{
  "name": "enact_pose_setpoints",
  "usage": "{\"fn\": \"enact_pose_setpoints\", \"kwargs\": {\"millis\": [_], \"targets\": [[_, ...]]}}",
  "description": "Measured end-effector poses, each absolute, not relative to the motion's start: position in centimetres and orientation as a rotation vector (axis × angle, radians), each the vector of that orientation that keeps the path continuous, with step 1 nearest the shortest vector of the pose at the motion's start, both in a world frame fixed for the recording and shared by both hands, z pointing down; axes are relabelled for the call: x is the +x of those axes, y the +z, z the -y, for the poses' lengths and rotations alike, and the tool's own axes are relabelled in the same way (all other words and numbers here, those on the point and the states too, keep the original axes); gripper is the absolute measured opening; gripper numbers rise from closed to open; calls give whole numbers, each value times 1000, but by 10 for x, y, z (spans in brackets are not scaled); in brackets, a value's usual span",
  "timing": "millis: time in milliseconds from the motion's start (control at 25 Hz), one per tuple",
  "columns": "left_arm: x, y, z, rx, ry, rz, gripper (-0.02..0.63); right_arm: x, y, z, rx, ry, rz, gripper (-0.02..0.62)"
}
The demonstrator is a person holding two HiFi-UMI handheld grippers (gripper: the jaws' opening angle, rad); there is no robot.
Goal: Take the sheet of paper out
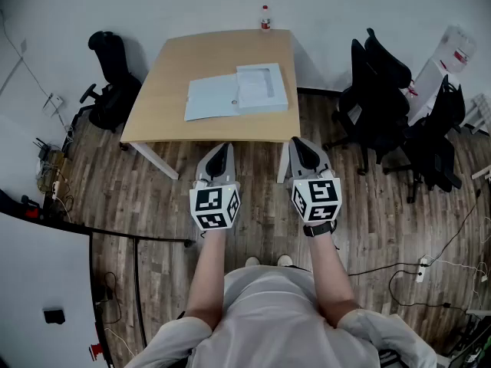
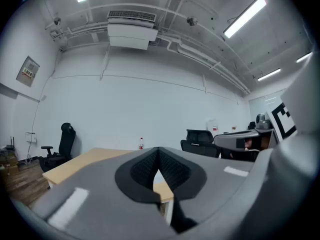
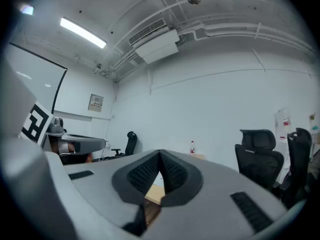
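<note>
A pale blue folder (image 1: 211, 98) lies flat on the wooden table (image 1: 169, 67), with a white rectangular holder (image 1: 262, 87) against its right side. A separate sheet of paper cannot be told apart at this distance. Both grippers hover level over the floor, just short of the table's near edge. My left gripper (image 1: 221, 150) is shut with nothing in it, and its tips (image 2: 158, 151) meet in the left gripper view. My right gripper (image 1: 301, 146) is likewise shut and empty, and its tips (image 3: 160, 155) are closed in the right gripper view.
A small bottle (image 1: 265, 18) stands at the table's far edge. A black office chair (image 1: 111, 75) sits left of the table and several more (image 1: 383, 90) crowd the right. Cables and a power strip (image 1: 423, 265) lie on the wooden floor.
</note>
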State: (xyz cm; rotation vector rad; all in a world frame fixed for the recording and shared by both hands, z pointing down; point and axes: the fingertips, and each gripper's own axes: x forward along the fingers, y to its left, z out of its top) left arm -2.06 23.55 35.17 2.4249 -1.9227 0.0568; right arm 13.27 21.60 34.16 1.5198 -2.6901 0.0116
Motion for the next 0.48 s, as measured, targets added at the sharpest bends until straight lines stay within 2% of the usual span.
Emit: {"fn": "enact_pose_setpoints", "kwargs": {"millis": [480], "targets": [[-62,344,-256,2435,22,1921,8,90,335,-232,1521,-20,2684,12]]}}
